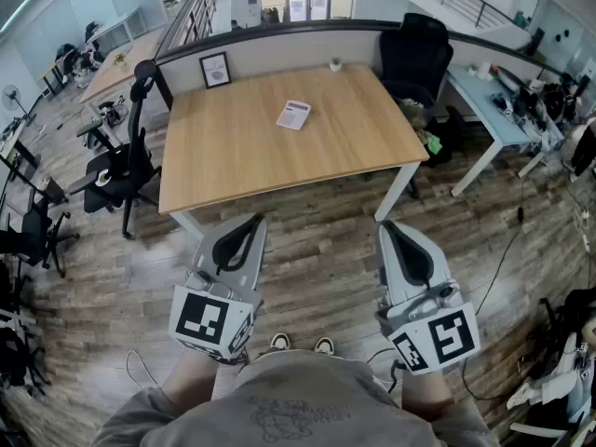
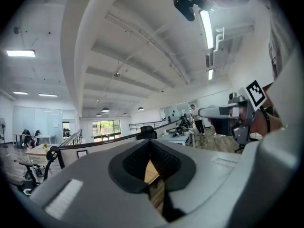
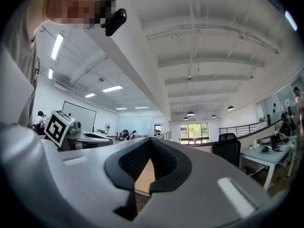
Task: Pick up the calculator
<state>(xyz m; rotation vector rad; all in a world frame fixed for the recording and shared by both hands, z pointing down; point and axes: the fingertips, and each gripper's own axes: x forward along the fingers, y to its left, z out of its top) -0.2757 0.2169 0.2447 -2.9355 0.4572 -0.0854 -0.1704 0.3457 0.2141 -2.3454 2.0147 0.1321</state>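
Pre-reach stage: calculator (image 1: 293,115) lying far out on the tabletop (image 1: 233,147), well apart from both tools. Left tool (image 1: 251,222) and right tool (image 1: 389,226) clenched empty, held level. Next, probably: step closer, spread one tool. Calculator only in the head view; gripper views mostly catch ceiling and office.

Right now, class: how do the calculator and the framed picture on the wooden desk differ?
The calculator lies flat near the middle of the wooden desk; the framed picture stands upright at its back edge. The calculator is pale; the framed picture has a black frame. Both rest on that desk.
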